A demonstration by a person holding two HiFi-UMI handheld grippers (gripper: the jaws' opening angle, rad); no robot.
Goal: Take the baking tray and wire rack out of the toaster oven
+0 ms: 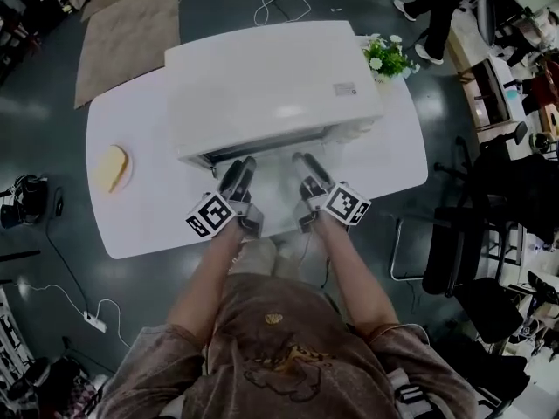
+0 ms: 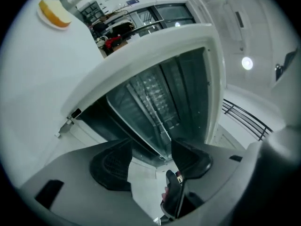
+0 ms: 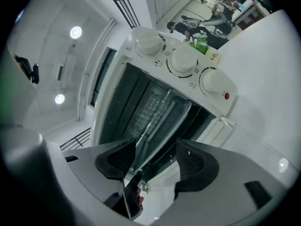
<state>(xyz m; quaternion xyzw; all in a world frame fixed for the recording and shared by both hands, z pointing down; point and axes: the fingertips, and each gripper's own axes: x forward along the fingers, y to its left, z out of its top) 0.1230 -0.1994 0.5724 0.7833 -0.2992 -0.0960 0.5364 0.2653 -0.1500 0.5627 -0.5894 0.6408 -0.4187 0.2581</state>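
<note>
Inside toaster oven (image 1: 271, 85), baking tray (image 3: 164, 121) part-hidden, wire rack (image 2: 157, 95) dim

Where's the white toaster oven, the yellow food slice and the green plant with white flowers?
White toaster oven (image 1: 275, 85): head view, flat top.
Yellow food slice (image 1: 112, 166): head view, its middle.
Green plant with white flowers (image 1: 385, 58): head view, leaves.
</note>
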